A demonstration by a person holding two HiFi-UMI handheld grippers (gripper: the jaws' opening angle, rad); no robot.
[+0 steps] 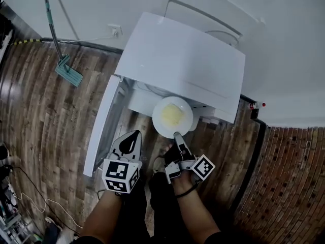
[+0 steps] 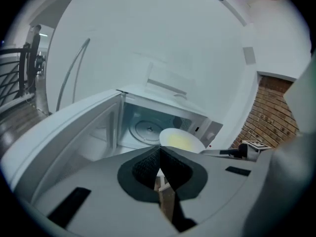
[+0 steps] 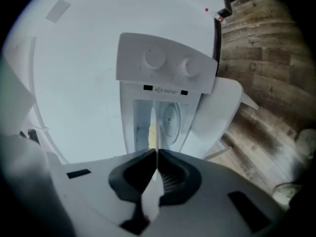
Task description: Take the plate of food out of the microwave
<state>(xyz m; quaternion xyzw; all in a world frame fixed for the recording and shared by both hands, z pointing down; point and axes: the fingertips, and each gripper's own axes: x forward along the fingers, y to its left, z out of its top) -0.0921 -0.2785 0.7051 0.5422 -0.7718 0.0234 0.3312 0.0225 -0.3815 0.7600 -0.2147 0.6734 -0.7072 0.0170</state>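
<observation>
A white plate (image 1: 172,117) with yellow food hangs just outside the open white microwave (image 1: 188,60), in front of its cavity. My right gripper (image 1: 177,134) is shut on the plate's near rim. In the right gripper view the plate (image 3: 152,132) shows edge-on, running out from between the pads of that gripper (image 3: 156,154). The left gripper (image 1: 133,134) hovers lower left of the plate, shut and empty. From the left gripper view the plate (image 2: 181,140) sits beyond the closed tips of this gripper (image 2: 160,149), with the glass turntable (image 2: 148,129) bare behind it.
The microwave door (image 1: 101,126) swings open to the left, close to the left gripper. A mop (image 1: 68,74) leans on the wall at left near a socket (image 1: 115,30). A red-capped bottle (image 1: 256,105) stands right of the microwave. Cables (image 1: 30,202) lie on the wooden floor.
</observation>
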